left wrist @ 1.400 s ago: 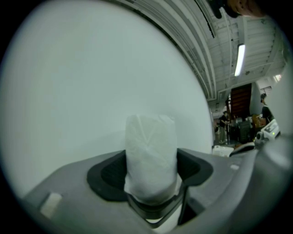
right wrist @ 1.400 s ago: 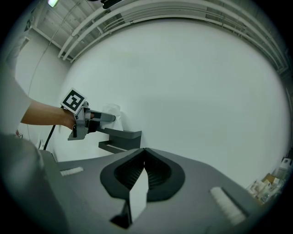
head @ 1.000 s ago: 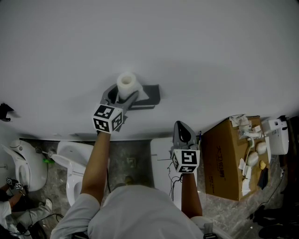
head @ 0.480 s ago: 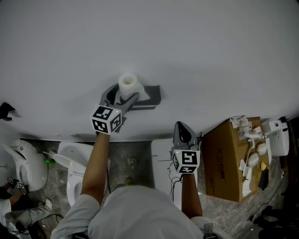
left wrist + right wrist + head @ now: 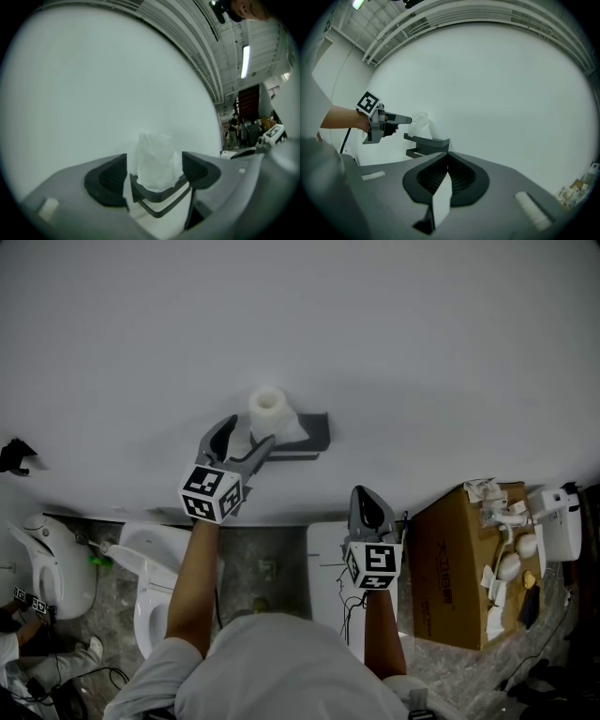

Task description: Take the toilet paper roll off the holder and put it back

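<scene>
White toilet paper roll stands on the dark grey wall holder. Your left gripper has just been opening its fingers; they are spread wide, gripping nothing, the roll just ahead. Your right gripper holds its fingers closed, empty.

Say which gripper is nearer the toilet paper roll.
Left. The left gripper sits just short of the toilet paper roll; its fingers have just been opening, with nothing between them. The right gripper, shut, hangs well off to the right.
</scene>
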